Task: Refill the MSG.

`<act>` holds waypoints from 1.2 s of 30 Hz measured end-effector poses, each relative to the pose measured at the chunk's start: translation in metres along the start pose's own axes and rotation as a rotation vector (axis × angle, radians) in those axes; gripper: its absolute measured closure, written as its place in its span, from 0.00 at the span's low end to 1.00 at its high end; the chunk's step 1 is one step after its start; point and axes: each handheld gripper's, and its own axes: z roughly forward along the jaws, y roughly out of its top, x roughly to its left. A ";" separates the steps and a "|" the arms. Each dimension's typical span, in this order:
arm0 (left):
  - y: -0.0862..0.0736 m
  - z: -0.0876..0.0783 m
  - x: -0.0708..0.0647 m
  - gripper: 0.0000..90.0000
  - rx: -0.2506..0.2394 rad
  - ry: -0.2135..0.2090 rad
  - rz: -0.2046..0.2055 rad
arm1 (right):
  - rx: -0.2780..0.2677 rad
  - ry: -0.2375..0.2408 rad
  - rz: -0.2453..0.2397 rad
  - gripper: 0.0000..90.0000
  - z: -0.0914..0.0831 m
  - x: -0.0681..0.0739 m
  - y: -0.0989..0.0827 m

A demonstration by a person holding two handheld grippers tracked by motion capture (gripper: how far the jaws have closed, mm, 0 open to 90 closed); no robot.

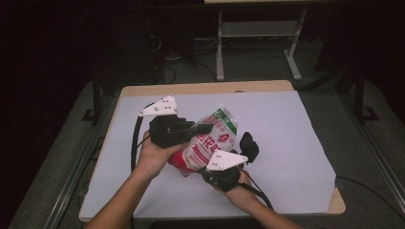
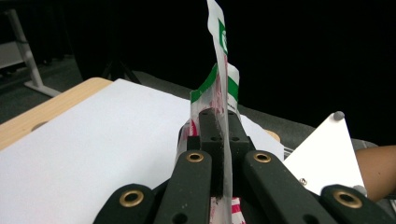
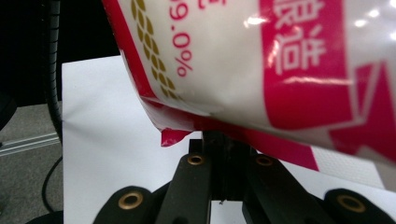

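While both hands lift the pouch (image 1: pixel 210 140) clear of the white sheet (image 1: pixel 286 143) that covers the worktop (image 1: pixel 200 88), the high view shows it slanting from about seven o'clock up to one o'clock near the sheet's middle. The left tool (image 1: pixel 203 129) comes in from nine o'clock and bites the pouch's upper half. The right tool (image 1: pixel 210 168), under its grey plate, takes the lower red end from five o'clock. A small black object (image 1: pixel 249 145) lies on the sheet just beside the pouch at three o'clock; what it is I cannot tell. Held at opposite ends like this, the pouch seems stretched so that its top can be opened or its contents settled.

Along the left tool (image 2: pixel 219 122) in its own view, the jaws stand clenched on the pouch's flat film (image 2: pixel 223 93), which rises edge-on toward twelve o'clock with its green-and-white top seal above the tips. Gripping the thin empty part likely keeps the top steady. The right tool's grey plate (image 2: pixel 327 156) shows at four o'clock.

From the right tool (image 3: pixel 224 140), the jaws are clamped on the red bottom seam (image 3: pixel 261 135), and the full white-and-pink body (image 3: pixel 261 60) bulges overhead from ten to three o'clock. The weight appears to hang above this grip, so the seam serves as the handle.
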 end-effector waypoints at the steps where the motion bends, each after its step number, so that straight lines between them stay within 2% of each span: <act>1: 0.000 0.002 0.001 1.00 0.006 -0.008 -0.003 | -0.002 -0.005 -0.001 1.00 0.000 0.000 -0.001; 5: 0.001 0.006 0.003 1.00 0.023 -0.030 -0.018 | -0.003 -0.014 -0.011 1.00 -0.002 0.002 -0.003; 6: 0.001 0.007 0.004 1.00 0.027 -0.038 -0.034 | -0.004 -0.015 -0.013 1.00 -0.002 0.003 -0.003; 11: 0.002 0.011 0.007 1.00 0.068 -0.031 -0.036 | -0.009 -0.027 -0.042 1.00 -0.002 0.008 -0.006; 19: 0.005 0.020 0.012 1.00 0.097 -0.027 -0.079 | -0.025 -0.044 -0.028 1.00 0.000 0.009 -0.009; 27: 0.008 0.028 0.011 1.00 0.130 -0.031 -0.082 | -0.043 -0.063 -0.013 1.00 -0.004 0.013 -0.013; 29: 0.008 0.029 0.011 1.00 0.139 -0.031 -0.099 | -0.048 -0.071 -0.016 1.00 -0.004 0.014 -0.014; 36: 0.007 0.029 0.013 1.00 0.147 -0.031 -0.111 | -0.051 -0.073 0.001 1.00 0.000 0.016 -0.013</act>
